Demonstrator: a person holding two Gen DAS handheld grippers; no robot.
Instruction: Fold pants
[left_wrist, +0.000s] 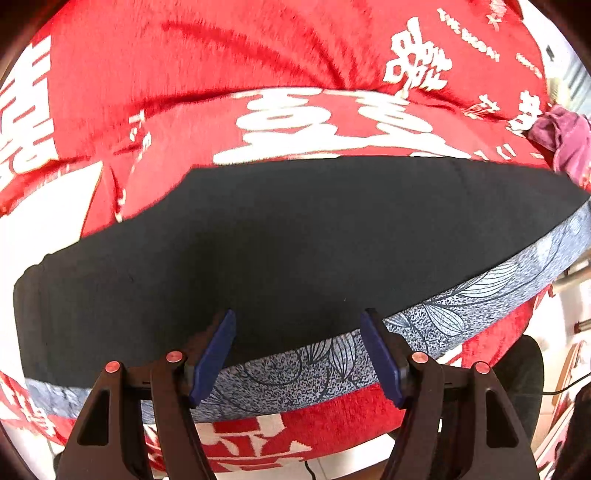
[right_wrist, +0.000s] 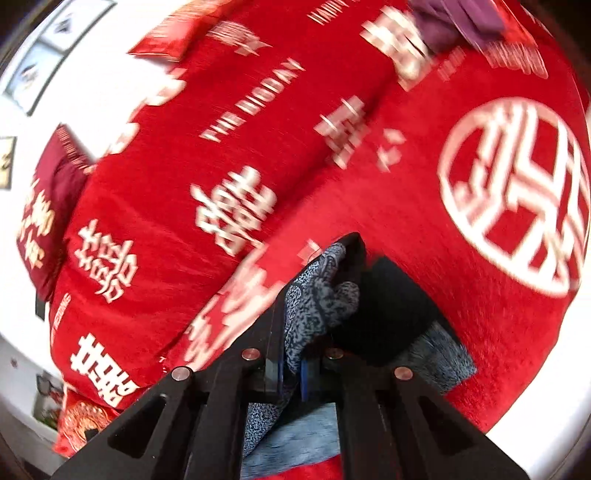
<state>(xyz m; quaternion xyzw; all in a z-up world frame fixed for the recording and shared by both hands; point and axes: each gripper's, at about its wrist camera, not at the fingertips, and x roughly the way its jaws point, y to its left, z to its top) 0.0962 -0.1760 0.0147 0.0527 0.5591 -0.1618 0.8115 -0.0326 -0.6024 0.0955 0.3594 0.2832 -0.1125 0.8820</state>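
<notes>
My right hand-held gripper (right_wrist: 291, 369) clenched the pants (right_wrist: 317, 295) hem, mid-fold; my left hand-held gripper (left_wrist: 297, 350) hovered released at six o'clock. Next: lay it down aligned.

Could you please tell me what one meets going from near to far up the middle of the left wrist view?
Left gripper → patterned grey band → black pants → red blanket.

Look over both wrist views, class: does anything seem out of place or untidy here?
Yes. A crumpled purple garment lies bunched on the red blanket beyond the pants, unfolded. The right claw pinches the pants' patterned edge, which is wadded.
</notes>
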